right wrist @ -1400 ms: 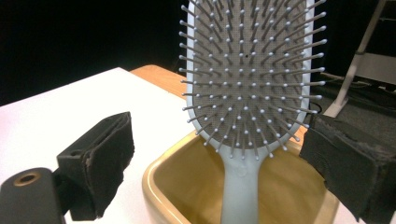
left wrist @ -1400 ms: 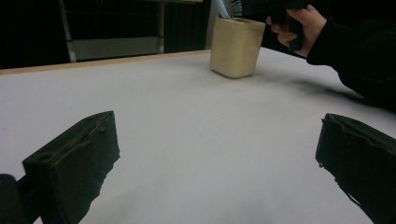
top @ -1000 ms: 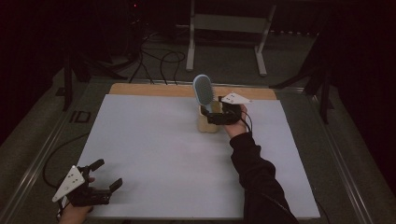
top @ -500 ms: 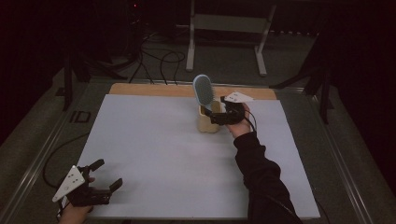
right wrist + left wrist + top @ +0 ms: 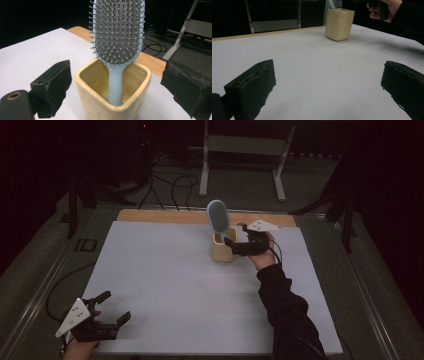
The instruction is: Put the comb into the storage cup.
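Note:
A pale yellow square cup (image 5: 221, 251) stands at the back middle of the white table top (image 5: 165, 270). A light blue hairbrush (image 5: 217, 216) stands in it, handle down and bristle head up. My right gripper (image 5: 231, 245) is at the cup's right side, open. In the right gripper view its jaws stand on either side of the cup (image 5: 112, 102), apart from it, with the hairbrush (image 5: 117, 32) straight ahead. My left gripper (image 5: 116, 306) rests open at the near left corner, with nothing between its jaws. From the left gripper view, the cup (image 5: 339, 23) is far ahead.
A wooden strip (image 5: 150, 215) runs along the table's far edge. Beyond it on the floor are cables (image 5: 170, 185) and a metal stand (image 5: 240, 150). The right forearm in a dark sleeve (image 5: 285, 310) crosses the table's right half.
My right gripper has shifted slightly to the right, off the cup. The brush, the cup and my left gripper have stayed where they were.

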